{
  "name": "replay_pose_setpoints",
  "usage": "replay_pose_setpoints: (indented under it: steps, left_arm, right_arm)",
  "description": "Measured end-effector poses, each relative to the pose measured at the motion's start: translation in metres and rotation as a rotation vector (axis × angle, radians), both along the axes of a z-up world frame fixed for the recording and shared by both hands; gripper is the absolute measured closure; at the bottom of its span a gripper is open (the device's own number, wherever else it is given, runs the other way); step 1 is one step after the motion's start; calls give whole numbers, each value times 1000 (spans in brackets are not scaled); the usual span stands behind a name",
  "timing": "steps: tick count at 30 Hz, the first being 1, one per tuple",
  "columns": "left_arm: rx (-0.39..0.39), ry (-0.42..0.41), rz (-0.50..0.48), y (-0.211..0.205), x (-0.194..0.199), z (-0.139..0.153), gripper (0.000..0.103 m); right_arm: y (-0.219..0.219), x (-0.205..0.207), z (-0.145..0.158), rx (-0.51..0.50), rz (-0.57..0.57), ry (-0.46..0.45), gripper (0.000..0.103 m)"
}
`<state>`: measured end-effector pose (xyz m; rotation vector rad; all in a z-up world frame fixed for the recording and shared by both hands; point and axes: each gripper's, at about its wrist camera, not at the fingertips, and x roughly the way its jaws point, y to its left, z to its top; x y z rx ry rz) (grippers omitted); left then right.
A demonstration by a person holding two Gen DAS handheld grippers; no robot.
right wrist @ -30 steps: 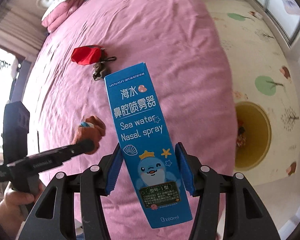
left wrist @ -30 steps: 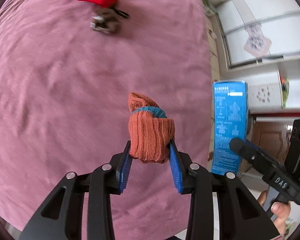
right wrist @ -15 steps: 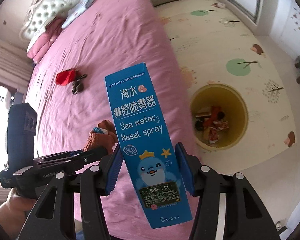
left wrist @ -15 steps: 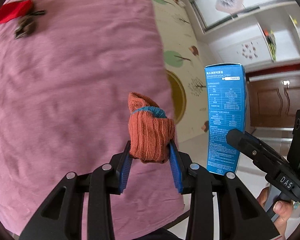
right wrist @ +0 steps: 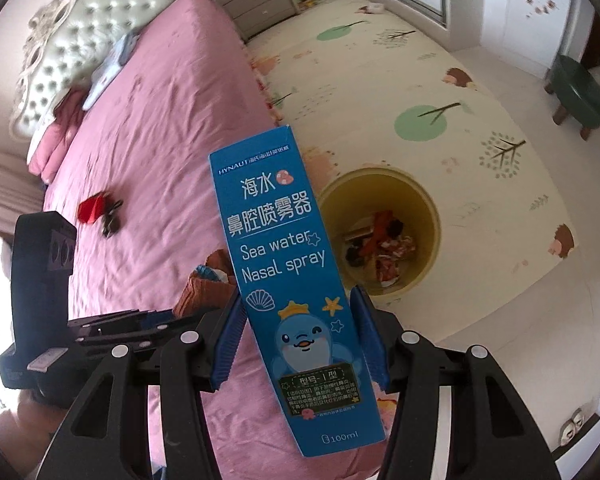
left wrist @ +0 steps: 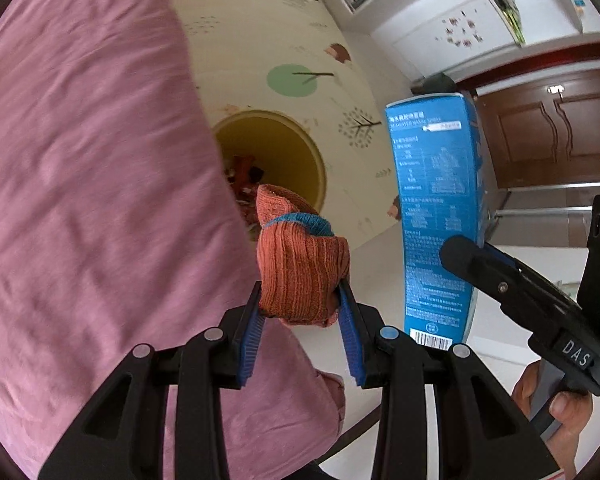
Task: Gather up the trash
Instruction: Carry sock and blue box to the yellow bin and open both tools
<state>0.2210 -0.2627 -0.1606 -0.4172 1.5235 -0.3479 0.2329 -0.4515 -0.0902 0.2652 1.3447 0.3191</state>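
Observation:
My left gripper (left wrist: 302, 308) is shut on a rolled orange sock with a teal band (left wrist: 300, 260), held over the edge of the pink bed (left wrist: 80, 200). My right gripper (right wrist: 296, 320) is shut on a blue nasal spray box (right wrist: 288, 264), held upright; the box also shows in the left wrist view (left wrist: 436, 220). A yellow round bin (right wrist: 420, 208) with trash inside stands on the floor beside the bed, ahead of both grippers; it also shows in the left wrist view (left wrist: 300, 148). The sock (right wrist: 204, 288) shows left of the box in the right wrist view.
A red item (right wrist: 92, 208) and a small dark item (right wrist: 112, 222) lie on the bed. A patterned play mat (right wrist: 440, 92) covers the floor. A green stool (right wrist: 580, 88) stands far right. A grey nightstand (right wrist: 256, 4) stands by the headboard (right wrist: 72, 32).
Both grippers have swung from over the bed toward the floor side, still holding the sock and the box. The yellow bin has come closer and more central in both views.

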Motion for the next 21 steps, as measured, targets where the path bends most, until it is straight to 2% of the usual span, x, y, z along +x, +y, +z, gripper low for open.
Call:
replay_pose_setpoints:
  steps: [8, 13, 14, 16, 17, 18, 19, 21]
  left_arm:
    - [4, 16, -47, -33, 30, -17, 67]
    - [-10, 1, -36, -41, 49, -19, 66]
    - [-8, -7, -35, -42, 52, -18, 63]
    - [21, -26, -53, -45, 58, -17, 49]
    - [37, -35, -57, -46, 61, -16, 32]
    - [40, -48, -56, -45, 63, -14, 26]
    - [40, -51, -54, -44, 64, -13, 25]
    - [46, -41, -45, -38, 66, -12, 24]
  right_arm:
    - [-37, 29, -10, -12, -46, 1, 51]
    - [-38, 51, -5, -24, -25, -23, 51]
    - [-37, 54, -4, -24, -18, -27, 51]
    - [-36, 62, 0, -21, -9, -41, 49]
    - [-36, 67, 2, -19, -9, -47, 48]
    - [-36, 70, 3, -18, -13, -52, 44]
    - [-38, 74, 6, -18, -27, -63, 40]
    - [-40, 79, 10, -12, -38, -70, 40]
